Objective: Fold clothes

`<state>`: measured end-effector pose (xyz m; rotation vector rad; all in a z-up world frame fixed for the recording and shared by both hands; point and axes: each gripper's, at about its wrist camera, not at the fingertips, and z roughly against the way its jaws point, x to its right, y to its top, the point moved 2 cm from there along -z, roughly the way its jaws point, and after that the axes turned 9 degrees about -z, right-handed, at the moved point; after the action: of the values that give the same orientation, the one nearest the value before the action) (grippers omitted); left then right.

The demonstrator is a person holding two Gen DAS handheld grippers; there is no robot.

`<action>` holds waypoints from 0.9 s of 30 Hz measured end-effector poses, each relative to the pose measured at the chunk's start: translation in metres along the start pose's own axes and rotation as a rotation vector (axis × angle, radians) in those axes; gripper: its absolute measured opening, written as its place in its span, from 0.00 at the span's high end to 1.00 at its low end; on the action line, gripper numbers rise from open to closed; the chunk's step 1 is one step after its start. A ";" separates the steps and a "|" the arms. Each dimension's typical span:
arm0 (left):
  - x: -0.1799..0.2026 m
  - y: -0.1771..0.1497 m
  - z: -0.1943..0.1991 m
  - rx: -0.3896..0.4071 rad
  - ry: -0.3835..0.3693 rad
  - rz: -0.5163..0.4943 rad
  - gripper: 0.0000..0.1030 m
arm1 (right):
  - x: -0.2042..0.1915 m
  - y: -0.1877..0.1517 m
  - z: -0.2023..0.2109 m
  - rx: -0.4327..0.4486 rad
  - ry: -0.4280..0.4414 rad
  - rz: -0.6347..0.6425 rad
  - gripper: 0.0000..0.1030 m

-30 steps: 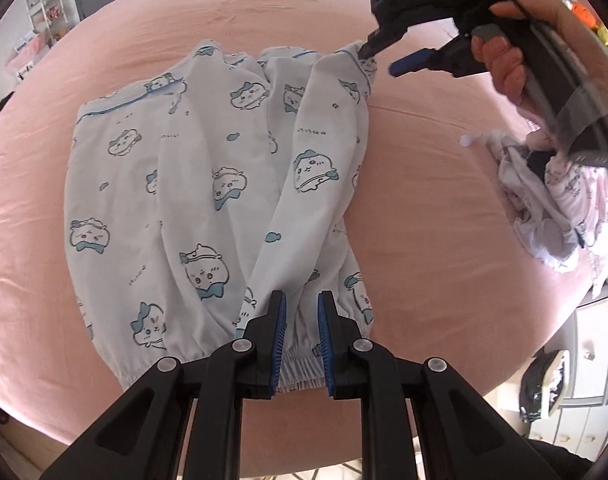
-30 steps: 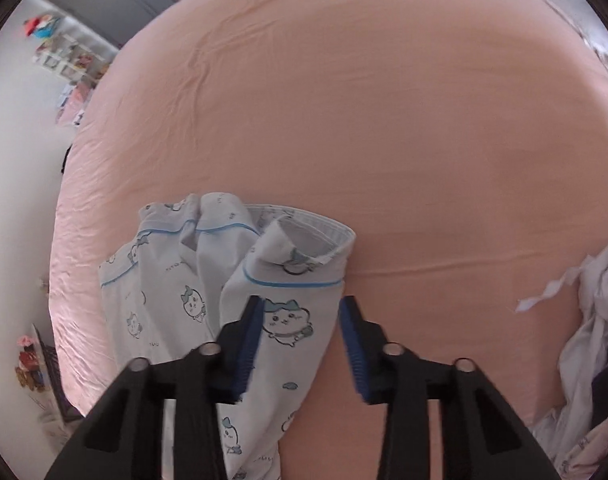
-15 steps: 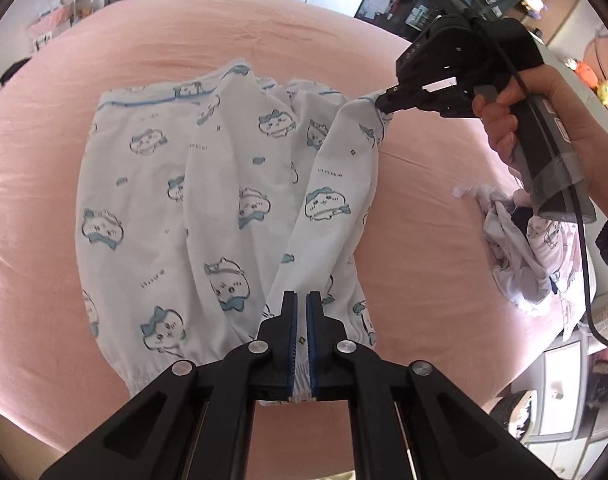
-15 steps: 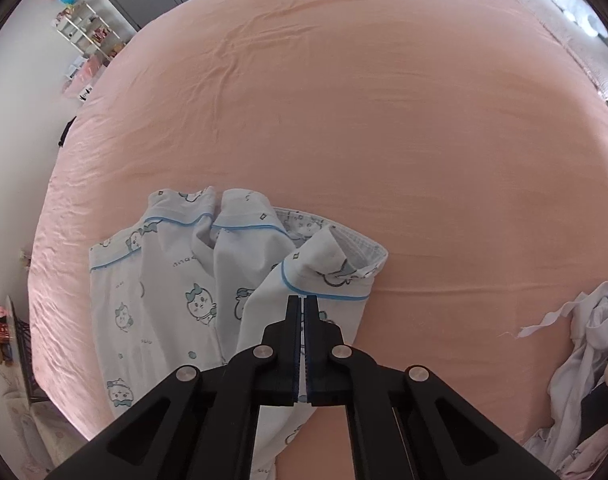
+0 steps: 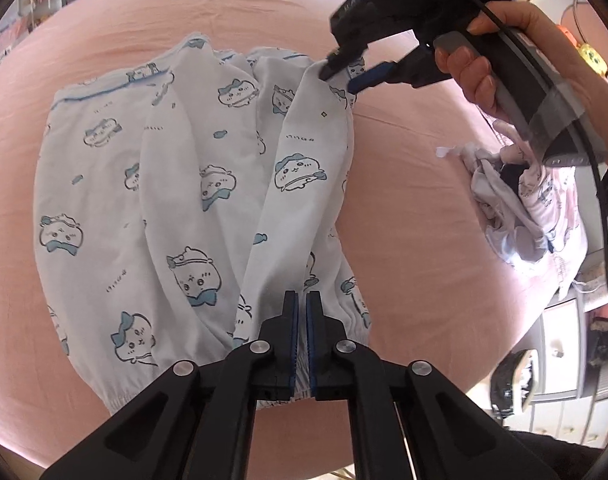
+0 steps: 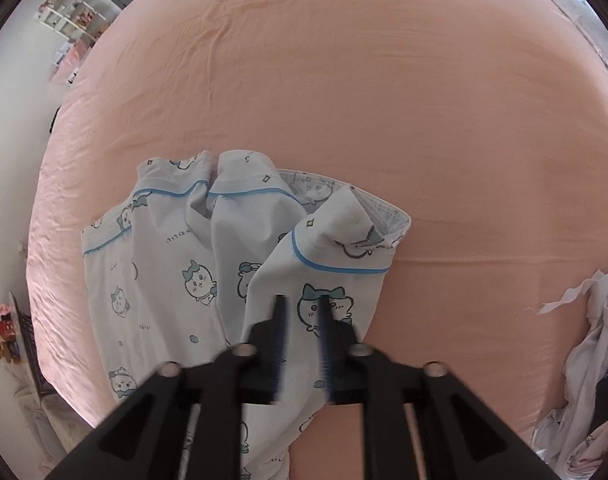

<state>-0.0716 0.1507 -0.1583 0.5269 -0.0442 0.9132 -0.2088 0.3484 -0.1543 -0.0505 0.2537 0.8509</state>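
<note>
Looking down the left gripper point(image 5: 301, 300), I see its blue-padded jaws pressed together on the elastic waistband edge of the pyjama trousers point(image 5: 176, 200), so that end of the garment is pinched firmly. The trousers are white with blue cartoon animals and lie spread on the pink bedsheet point(image 5: 404, 200), waistband nearest my left camera, leg cuffs at the far end. One leg is partly doubled over the other, with a raised ridge of cloth running from my left jaws up to the far cuff.

At that far cuff I find the right gripper point(image 5: 342, 78), held in a person's hand point(image 5: 476, 76). Its jaws have just been opening; they now stand parted, with the blue-piped cuff point(image 6: 344, 248) lying below and ahead of them. In the right wrist view the blurred pads sit over the printed cloth near the cuff, and I cannot see them pressing on it. From the left view one dark fingertip touches the cuff's corner while the blue pad hangs clear beside it.

A crumpled pile of other clothes point(image 5: 528, 208) lies at the right edge of the bed, well apart from the trousers.
</note>
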 end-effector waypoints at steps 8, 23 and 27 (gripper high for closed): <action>-0.005 0.008 0.013 0.018 0.031 0.002 0.58 | 0.004 0.002 0.011 0.000 0.036 -0.020 0.52; 0.007 0.025 -0.020 -0.071 0.055 -0.120 0.09 | 0.028 0.004 0.018 -0.005 0.052 -0.043 0.52; 0.008 0.022 -0.020 -0.085 0.027 -0.102 0.57 | 0.041 0.006 0.017 -0.010 0.042 -0.067 0.52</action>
<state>-0.0869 0.1767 -0.1645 0.4336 -0.0315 0.8146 -0.1843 0.3849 -0.1474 -0.0858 0.2853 0.7852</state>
